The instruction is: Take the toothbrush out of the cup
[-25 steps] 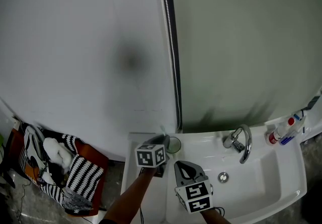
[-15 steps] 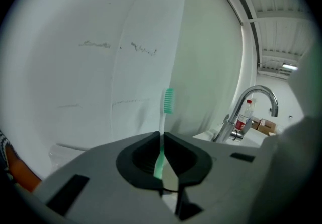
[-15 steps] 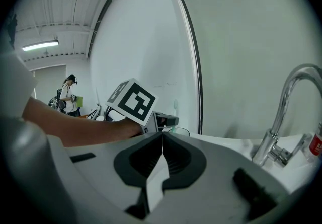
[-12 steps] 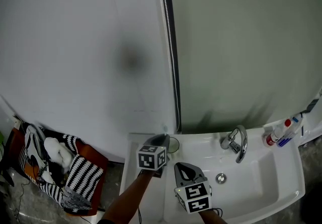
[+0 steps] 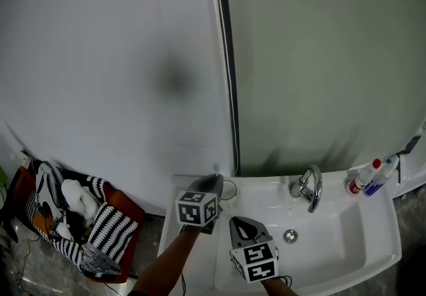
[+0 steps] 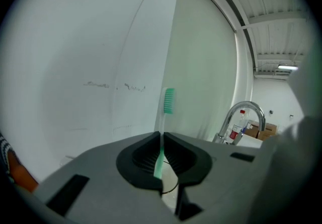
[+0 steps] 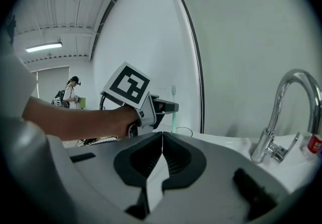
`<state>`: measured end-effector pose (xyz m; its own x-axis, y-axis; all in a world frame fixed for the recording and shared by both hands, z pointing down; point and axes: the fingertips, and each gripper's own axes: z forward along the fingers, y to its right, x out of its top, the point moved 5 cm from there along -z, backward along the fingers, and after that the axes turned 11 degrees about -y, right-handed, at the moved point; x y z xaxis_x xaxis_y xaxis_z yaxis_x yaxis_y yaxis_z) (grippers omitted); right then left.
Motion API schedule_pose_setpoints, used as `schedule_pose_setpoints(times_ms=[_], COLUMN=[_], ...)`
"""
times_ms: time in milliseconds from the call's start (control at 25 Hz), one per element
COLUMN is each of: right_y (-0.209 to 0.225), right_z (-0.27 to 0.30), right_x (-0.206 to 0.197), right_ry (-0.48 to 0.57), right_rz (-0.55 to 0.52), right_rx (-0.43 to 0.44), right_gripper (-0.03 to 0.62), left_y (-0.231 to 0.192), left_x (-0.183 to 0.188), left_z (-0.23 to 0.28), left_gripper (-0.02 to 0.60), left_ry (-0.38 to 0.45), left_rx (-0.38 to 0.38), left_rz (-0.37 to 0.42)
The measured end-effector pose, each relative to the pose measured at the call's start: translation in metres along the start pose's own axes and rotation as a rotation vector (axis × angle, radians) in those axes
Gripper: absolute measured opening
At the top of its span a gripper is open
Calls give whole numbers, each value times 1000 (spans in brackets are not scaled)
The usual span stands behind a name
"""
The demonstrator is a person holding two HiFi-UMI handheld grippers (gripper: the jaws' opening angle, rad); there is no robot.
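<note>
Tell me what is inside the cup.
Only the rim of the cup shows. The toothbrush, clamped in the left gripper, stands above it; the gripper hides whether its lower end is inside.

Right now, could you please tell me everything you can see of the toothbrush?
The toothbrush stands upright, pinched at its handle between the pads of the left gripper, whose jaws have just been closing on it. It looks plastic: a green bristle head on top, a pale see-through neck, then a green handle. It is near the white wall at the sink's back left corner. Nothing else visibly touches it; whether its lower end has cleared the cup I cannot tell.
</note>
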<state>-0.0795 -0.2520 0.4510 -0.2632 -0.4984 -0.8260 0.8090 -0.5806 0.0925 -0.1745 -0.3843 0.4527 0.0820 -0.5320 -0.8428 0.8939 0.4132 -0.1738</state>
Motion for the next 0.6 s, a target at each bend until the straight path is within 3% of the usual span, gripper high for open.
schedule_pose_setpoints(times_ms=[600], right_y=[-9], right_z=[-27], right_x=[-17], right_ry=[12], right_rz=[6], right_rx=[37], right_gripper=[12], left_y=[28], left_x=[6], left_z=[-53], left_gripper=[31], left_ry=[78], left_rx=[26], left_rz=[15])
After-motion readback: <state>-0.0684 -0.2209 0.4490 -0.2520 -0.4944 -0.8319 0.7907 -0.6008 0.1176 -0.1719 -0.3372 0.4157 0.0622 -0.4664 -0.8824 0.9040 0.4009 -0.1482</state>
